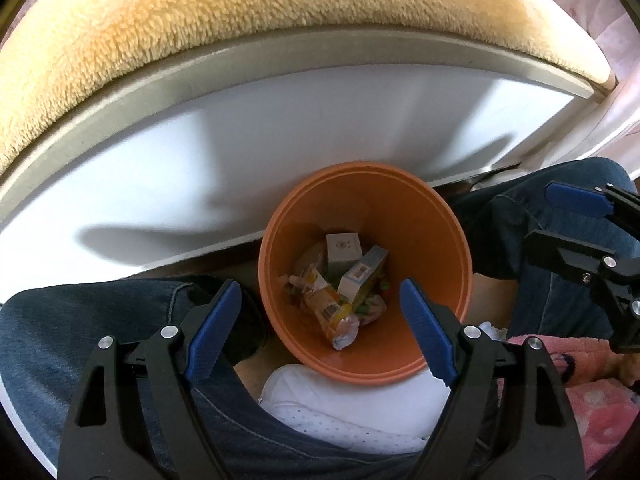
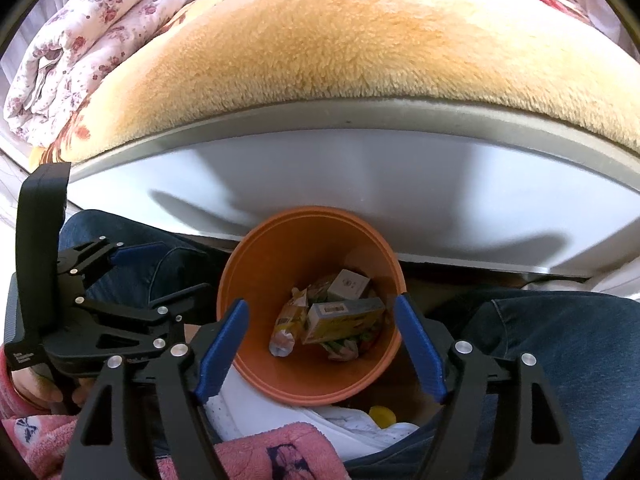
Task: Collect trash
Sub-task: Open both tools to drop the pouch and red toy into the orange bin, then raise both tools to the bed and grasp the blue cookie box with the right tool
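Two tools are hanging over an orange waste bin (image 1: pixel 420 248), and I am watching both through their own cameras. I am holding the left tool (image 1: pixel 322 330) released, its blue pads (image 1: pixel 214 330) spread wide to either side of the bin's near rim, with nothing between them. I am keeping the right tool (image 2: pixel 320 350) spread apart too, its pads (image 2: pixel 222 348) framing the same bin (image 2: pixel 248 276) and gripping nothing.

Trash is lying at the bottom of the bin: a small grey-white carton (image 1: pixel 343 249) at the far side, a white and yellow box (image 1: pixel 362 278) leaning just beside it, and a crumpled orange wrapper (image 1: pixel 326 306) nearer me, with bits of green and red packaging under them. From the right wrist I am seeing the same carton (image 2: pixel 349 285), the box (image 2: pixel 344 318) lying across the heap, and a clear wrapper end (image 2: pixel 282 343) on the left.

The bin is standing on the floor between the operator's jeans-clad knees (image 1: pixel 100 320), right against the white side panel of a bed (image 1: pixel 280 128). A fluffy yellow blanket (image 2: pixel 340 36) is covering the bed, and a flowered quilt (image 2: pixel 88 40) is lying rolled at its far left. A white shoe (image 1: pixel 340 412) is sitting just near of the bin, and a pink fleece sleeve (image 2: pixel 256 456) is showing at the bottom edge.
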Tool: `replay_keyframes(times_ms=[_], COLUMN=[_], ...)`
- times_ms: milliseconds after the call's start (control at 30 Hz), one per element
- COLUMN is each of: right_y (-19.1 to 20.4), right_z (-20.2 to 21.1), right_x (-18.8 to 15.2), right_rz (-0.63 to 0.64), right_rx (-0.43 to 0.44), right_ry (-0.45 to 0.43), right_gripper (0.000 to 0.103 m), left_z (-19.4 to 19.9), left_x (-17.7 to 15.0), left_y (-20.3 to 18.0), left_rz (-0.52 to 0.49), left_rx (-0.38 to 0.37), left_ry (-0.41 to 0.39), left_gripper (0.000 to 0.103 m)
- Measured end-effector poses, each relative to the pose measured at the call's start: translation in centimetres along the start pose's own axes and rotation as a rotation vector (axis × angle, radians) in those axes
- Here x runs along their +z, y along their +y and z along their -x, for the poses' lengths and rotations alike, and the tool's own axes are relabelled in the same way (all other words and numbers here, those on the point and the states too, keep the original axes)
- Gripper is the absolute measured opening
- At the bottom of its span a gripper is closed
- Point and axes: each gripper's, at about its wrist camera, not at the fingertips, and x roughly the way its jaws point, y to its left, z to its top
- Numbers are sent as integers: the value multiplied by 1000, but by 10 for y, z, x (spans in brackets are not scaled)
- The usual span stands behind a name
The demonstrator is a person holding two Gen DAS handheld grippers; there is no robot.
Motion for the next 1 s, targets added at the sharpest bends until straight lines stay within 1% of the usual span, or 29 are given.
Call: replay_keyframes(times_ms=[167, 267, 367, 433, 500, 567, 600, 700, 767, 867, 1000], right_y=[0, 2, 4, 5, 4, 3, 2, -1, -4, -5, -8], right_z=[5, 12, 27, 41, 56, 72, 78, 92, 97, 94, 72], right_x=[0, 2, 8, 14, 23, 36, 43, 75, 106, 156, 220], right_rz=[4, 18, 24, 31, 36, 47, 56, 96, 123, 154, 211], right_rx=[-7, -22, -14, -8, 2, 7, 5, -35, -78, -121, -172], right_ry=[-16, -40, -82, -123, -163, -219, -242, -311, -352, -363, -335], right_gripper=[74, 75, 83, 84, 88, 90, 91, 91, 92, 93, 93], left_z=[6, 12, 27, 42, 61, 75, 85, 102, 106, 114, 115], left_x=[1, 2, 5, 9, 14, 18, 20, 27, 29, 33, 36], left_y=[1, 3, 6, 9, 14, 15, 17, 21, 23, 26, 28], left_rz=[7, 19, 33, 43, 54, 59, 63, 62, 64, 81, 89], left_rx=[-5, -24, -41, -45, -39, -27, -12, 2, 6, -2, 3], left_ry=[-14, -20, -53, -93, -149, -192, -230, -284, -302, -316, -307], left_gripper=[80, 80, 80, 80, 80, 87, 88, 88, 88, 88, 89])
